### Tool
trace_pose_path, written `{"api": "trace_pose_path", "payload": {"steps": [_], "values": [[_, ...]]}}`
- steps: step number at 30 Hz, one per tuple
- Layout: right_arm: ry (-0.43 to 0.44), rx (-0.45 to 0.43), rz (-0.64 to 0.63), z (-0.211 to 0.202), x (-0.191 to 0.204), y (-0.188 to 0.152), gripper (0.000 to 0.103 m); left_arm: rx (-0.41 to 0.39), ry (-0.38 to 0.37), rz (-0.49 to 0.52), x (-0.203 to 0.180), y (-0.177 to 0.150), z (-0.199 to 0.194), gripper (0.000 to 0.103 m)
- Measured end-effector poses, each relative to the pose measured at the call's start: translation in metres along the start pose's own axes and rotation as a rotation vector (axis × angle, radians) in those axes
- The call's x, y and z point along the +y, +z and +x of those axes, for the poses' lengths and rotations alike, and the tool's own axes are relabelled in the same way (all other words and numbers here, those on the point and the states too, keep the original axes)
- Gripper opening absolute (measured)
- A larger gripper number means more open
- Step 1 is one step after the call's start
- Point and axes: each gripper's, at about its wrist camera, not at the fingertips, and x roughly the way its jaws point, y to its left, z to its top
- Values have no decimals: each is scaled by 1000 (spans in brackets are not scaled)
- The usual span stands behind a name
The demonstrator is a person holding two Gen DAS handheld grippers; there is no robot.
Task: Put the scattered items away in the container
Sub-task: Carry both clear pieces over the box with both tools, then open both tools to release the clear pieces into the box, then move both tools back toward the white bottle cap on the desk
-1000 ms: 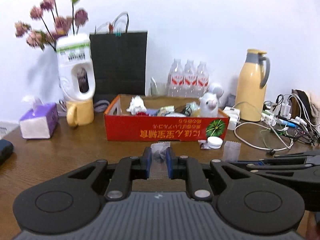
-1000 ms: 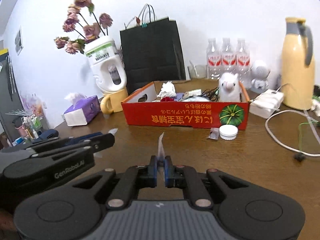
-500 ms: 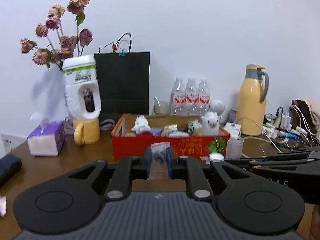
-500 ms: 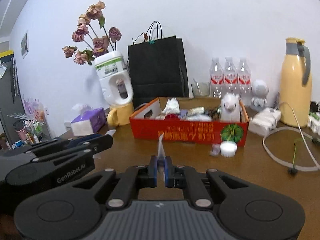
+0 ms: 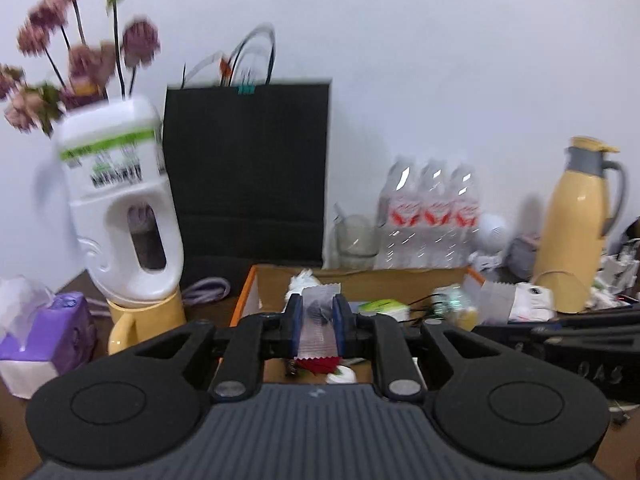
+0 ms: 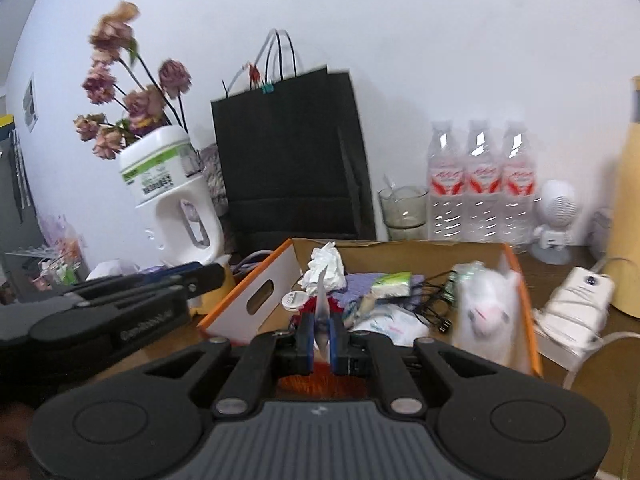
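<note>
The red cardboard box (image 5: 250, 300) (image 6: 256, 300) lies right under both grippers, holding a crumpled tissue (image 6: 326, 266), a white plush toy (image 6: 488, 312), packets and cables. My left gripper (image 5: 317, 322) is shut on a clear snack packet (image 5: 318, 320) with crimped ends, held over the box's left part. My right gripper (image 6: 322, 330) is shut on a thin clear packet (image 6: 322, 300) that stands edge-on between the pads, above the box's near wall. The right gripper's arm shows at the right of the left wrist view, the left gripper's arm at the left of the right wrist view.
Behind the box stand a black paper bag (image 5: 248, 168), a white jug with dried flowers (image 5: 120, 216) on a yellow mug (image 5: 144, 320), water bottles (image 5: 432, 216), a glass (image 6: 402, 210) and a yellow thermos (image 5: 580, 224). A purple tissue box (image 5: 44, 332) sits left; a charger and cables (image 6: 576, 300) right.
Both grippers have moved forward and a little up, from the bare table in front of the box to over its opening. Each keeps its packet.
</note>
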Motion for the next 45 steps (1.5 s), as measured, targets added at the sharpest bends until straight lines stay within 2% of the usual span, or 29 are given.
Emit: {"api": "trace_pose_path", "payload": {"steps": [5,10,12,17,18,20,22,24,25,26,28,29,32,36,45], "values": [[61,183,97,71,-20,26,7,225,10,-15,12,11,68,17],[92,367,172,128,-36,36,7,469,9,-53,26,17,124,17],[79,427,209,143,-41,39,7,530,16,-36,28,17,140,17],[28,559,171,171,-36,44,13,627,26,8,24,13,158,19],[27,572,180,174,-37,44,14,647,30,13,24,12,159,22],[29,595,205,177,-38,47,23,675,18,16,22,13,163,28],[6,601,210,175,-39,53,31,709,5,18,21,16,163,48],[-29,601,184,169,-38,62,35,763,-24,0,22,22,164,61],[-40,601,174,166,-39,66,43,780,-29,-9,22,26,162,73],[-54,599,166,161,-39,70,51,793,-27,-8,21,31,160,81],[-94,590,139,150,-40,79,56,780,-29,13,18,41,153,101],[-117,581,125,144,-41,83,58,755,-19,21,16,46,146,103],[-172,551,104,126,-47,91,81,749,4,19,10,52,134,103],[-196,548,119,107,-58,89,82,769,37,17,1,56,122,103],[-231,493,88,60,-46,85,82,639,88,15,-10,72,75,103]]}}
